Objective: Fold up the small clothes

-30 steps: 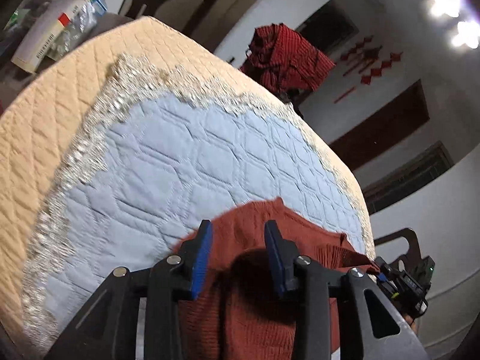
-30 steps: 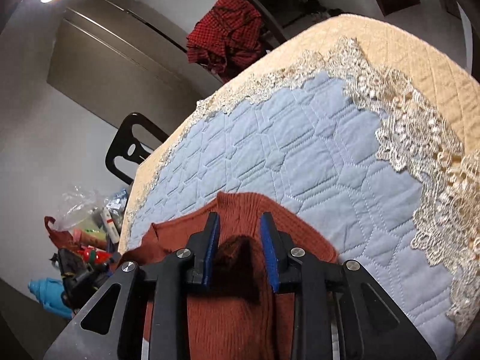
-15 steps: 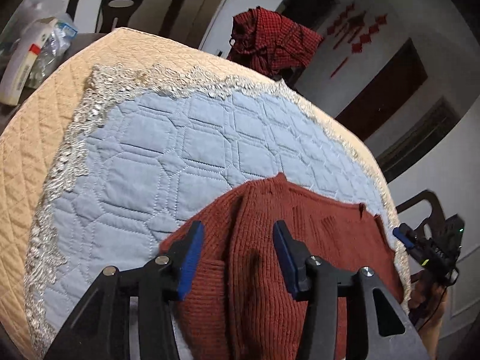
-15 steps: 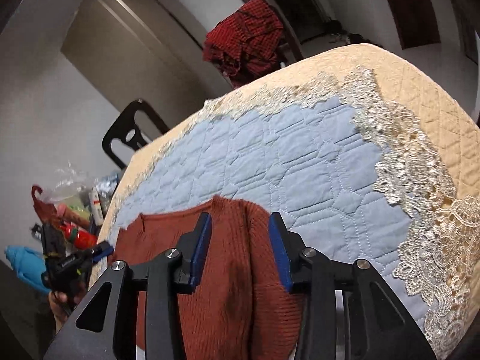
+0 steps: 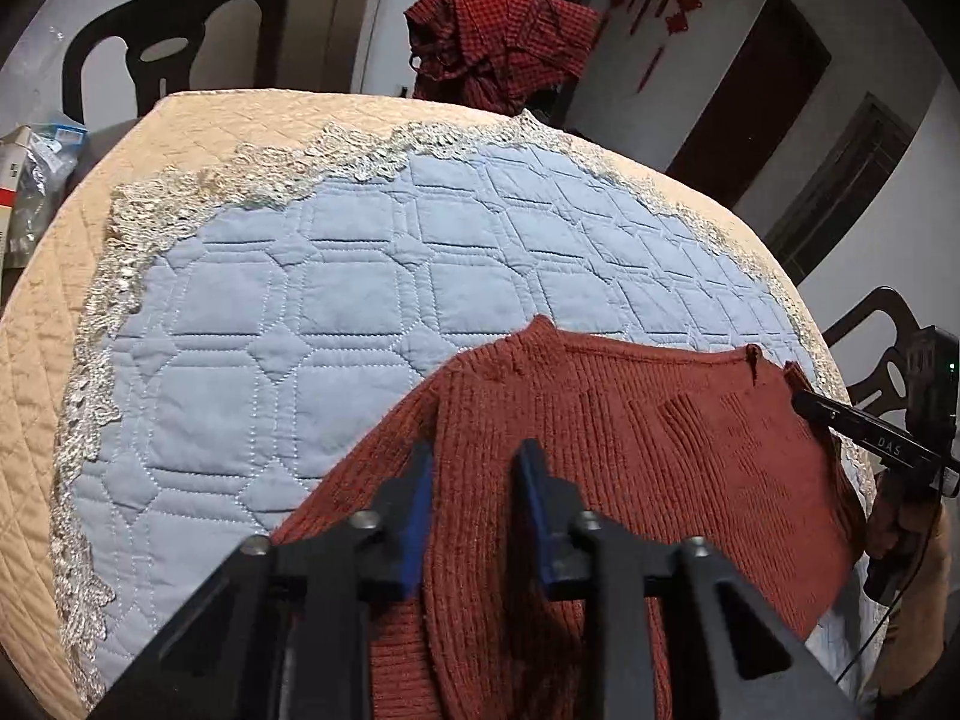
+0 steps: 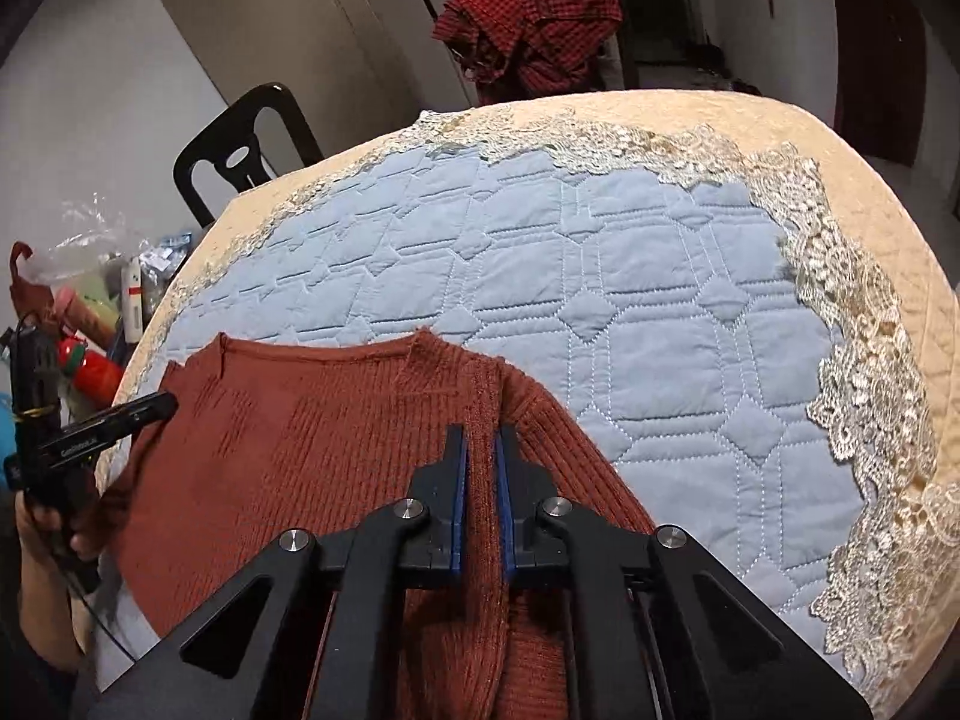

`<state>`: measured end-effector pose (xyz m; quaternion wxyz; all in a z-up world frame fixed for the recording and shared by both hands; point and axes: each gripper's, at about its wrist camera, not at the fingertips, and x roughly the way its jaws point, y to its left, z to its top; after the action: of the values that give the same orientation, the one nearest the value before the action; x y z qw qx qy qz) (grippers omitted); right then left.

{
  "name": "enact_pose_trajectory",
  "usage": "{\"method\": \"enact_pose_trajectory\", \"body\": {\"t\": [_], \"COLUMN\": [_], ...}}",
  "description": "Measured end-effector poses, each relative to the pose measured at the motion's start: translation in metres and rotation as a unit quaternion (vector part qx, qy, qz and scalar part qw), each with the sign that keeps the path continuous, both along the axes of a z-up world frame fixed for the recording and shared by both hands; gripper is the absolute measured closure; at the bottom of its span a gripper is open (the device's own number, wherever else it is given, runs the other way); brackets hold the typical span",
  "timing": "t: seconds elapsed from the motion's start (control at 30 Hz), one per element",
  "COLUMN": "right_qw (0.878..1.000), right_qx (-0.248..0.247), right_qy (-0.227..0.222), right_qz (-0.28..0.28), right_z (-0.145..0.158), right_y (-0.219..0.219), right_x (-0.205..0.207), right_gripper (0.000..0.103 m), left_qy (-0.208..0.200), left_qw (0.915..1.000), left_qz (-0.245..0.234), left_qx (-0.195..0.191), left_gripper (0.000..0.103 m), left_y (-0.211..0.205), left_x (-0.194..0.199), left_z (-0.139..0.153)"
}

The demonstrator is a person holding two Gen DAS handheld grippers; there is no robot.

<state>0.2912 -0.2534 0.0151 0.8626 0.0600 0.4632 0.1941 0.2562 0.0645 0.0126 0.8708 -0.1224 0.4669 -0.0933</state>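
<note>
A rust-red knitted sweater (image 5: 630,450) lies spread on the blue quilted table cover (image 5: 288,324), near the front edge. My left gripper (image 5: 471,468) is open, its blue-padded fingers either side of a sleeve ridge near the shoulder. In the right wrist view the sweater (image 6: 312,420) shows its neckline toward the far side. My right gripper (image 6: 479,456) is shut on a raised fold of the sweater at the other shoulder. Each gripper shows at the edge of the other's view.
The round table has a beige quilted cloth (image 5: 198,126) with a lace border (image 6: 864,372). A red checked garment (image 5: 498,42) hangs on a chair behind. Black chairs (image 6: 240,150) stand around. Bottles and bags (image 6: 90,324) sit at the left.
The sweater has been lowered and spread flat on the cover. My right gripper has closed on a sweater fold. Both views have tilted level.
</note>
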Motion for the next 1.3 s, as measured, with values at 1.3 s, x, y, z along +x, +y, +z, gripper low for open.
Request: {"method": "enact_pose_trajectory", "body": {"t": [1.3], "right_qw": [0.997], "right_qx": [-0.001], "right_qy": [-0.074], "right_qz": [0.014], "right_z": [0.044], "right_y": [-0.024], "right_x": [-0.065], "right_gripper": [0.085], "left_qy": [-0.089], "left_qw": [0.9952], "left_qz": [0.032], "left_qx": [0.023], "left_gripper": [0.091], "left_y": [0.002], "left_x": [-0.063], "left_z": [0.052]}}
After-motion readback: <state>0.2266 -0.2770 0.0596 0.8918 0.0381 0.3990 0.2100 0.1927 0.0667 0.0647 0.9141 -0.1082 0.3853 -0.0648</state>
